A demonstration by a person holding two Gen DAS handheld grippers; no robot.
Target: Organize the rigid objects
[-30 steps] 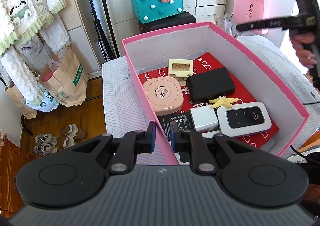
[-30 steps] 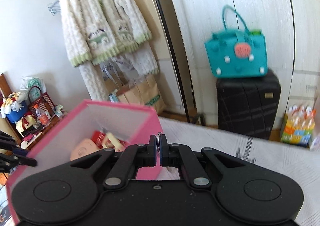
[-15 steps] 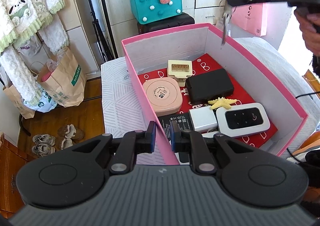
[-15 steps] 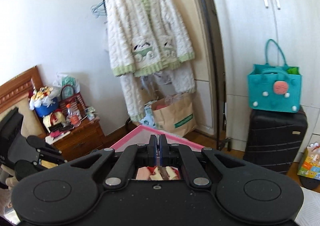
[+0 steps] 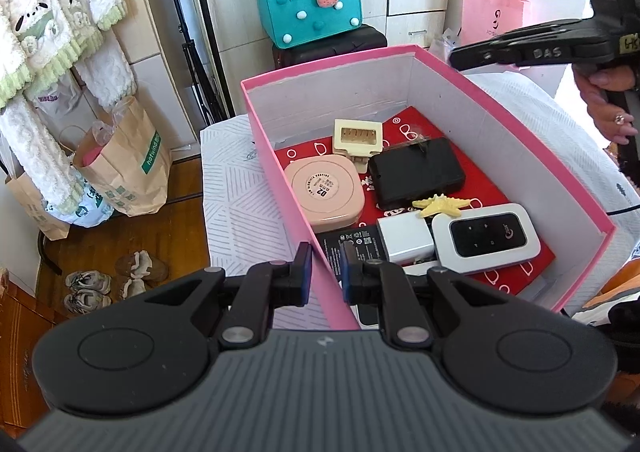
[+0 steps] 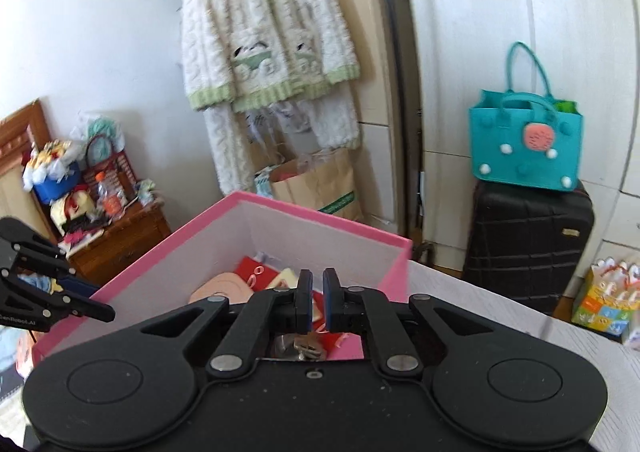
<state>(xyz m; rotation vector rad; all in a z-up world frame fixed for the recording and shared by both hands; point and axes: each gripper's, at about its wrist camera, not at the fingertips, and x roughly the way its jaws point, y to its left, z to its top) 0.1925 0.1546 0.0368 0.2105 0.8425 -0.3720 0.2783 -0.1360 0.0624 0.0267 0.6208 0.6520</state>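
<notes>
The pink box (image 5: 332,63) holds a round pink compact (image 5: 326,191), a cream block (image 5: 357,137), a black case (image 5: 416,175), a yellow starfish (image 5: 438,203), a white router (image 5: 486,244) and a white charger (image 5: 404,238). My left gripper (image 5: 326,272) is shut on the box's near wall. Over the far right rim, a hand holds my right gripper (image 5: 452,51). In the right wrist view its jaws (image 6: 316,300) are opening, with nothing between them. A small metal piece, keys by the look (image 6: 302,346), lies below them in the box (image 6: 320,215).
A white patterned cover (image 5: 236,187) lies under the box. Behind stand a teal bag (image 5: 312,11) on a black suitcase (image 6: 528,244), a pink bag (image 5: 492,19) and a paper bag (image 5: 128,163). Shoes (image 5: 116,280) sit on the wooden floor at left.
The right gripper swung in over the box. The metal piece that hung from its shut jaws has dropped into the box, and the jaws have parted a little. The left gripper kept still.
</notes>
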